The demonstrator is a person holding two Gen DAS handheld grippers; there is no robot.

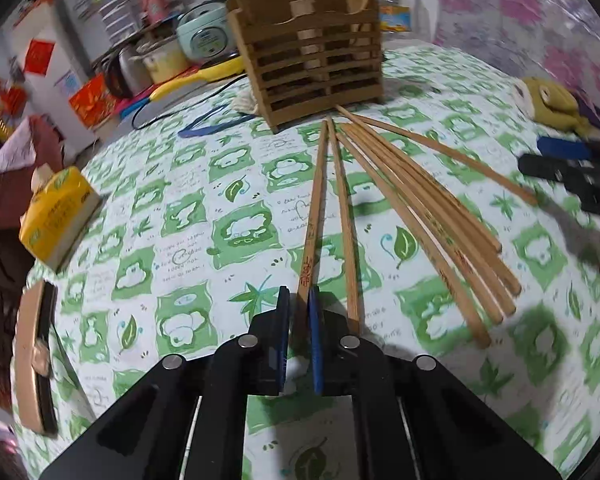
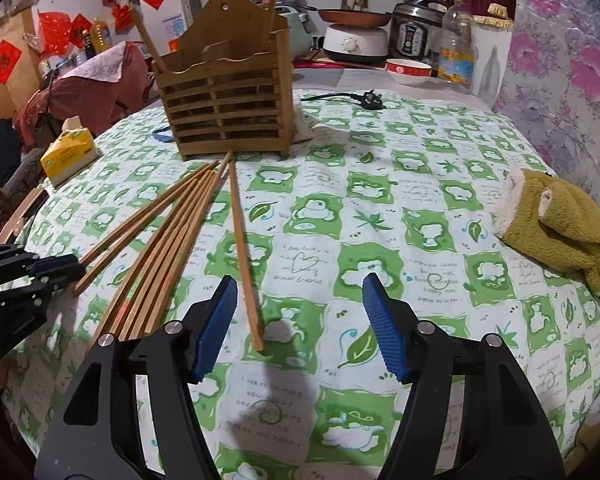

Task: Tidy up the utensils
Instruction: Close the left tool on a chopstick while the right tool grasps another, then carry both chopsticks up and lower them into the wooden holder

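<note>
Your left tool [image 1: 299,300] is pinched onto the near end of one chopstick [image 1: 314,216], which runs toward 12 o'clock to the foot of the wooden utensil holder [image 1: 308,60]. A second loose chopstick [image 1: 346,224] lies just beside it at 1 o'clock, its near end by the right pad. The fan of remaining chopsticks [image 1: 428,216] spreads from 1 to 2 o'clock, tips converging near the holder.

Your right tool [image 2: 300,312] stands partly open with nothing between its pads; a single chopstick [image 2: 244,248] lies just off its left finger [image 2: 214,320], angled up to the holder [image 2: 224,108].

Open bench [image 2: 400,208] stretches from 12 to 3 o'clock of the right tool. At its 2 o'clock a green plush cloth [image 2: 556,228] sits near the edge, and at 12 o'clock a black plug [image 2: 370,100] and cord lie on the cloth.

Only the left view shows the grip on the chopstick, and a curved wooden object [image 1: 34,364] at the bench edge at 9 o'clock. Only the right view shows the red bowl [image 2: 408,70] and oil bottle [image 2: 456,48] beyond the bench.

A yellow tissue pack [image 1: 56,216] sits near the left edge at 10 o'clock. Two sticks already stand in the holder.
</note>
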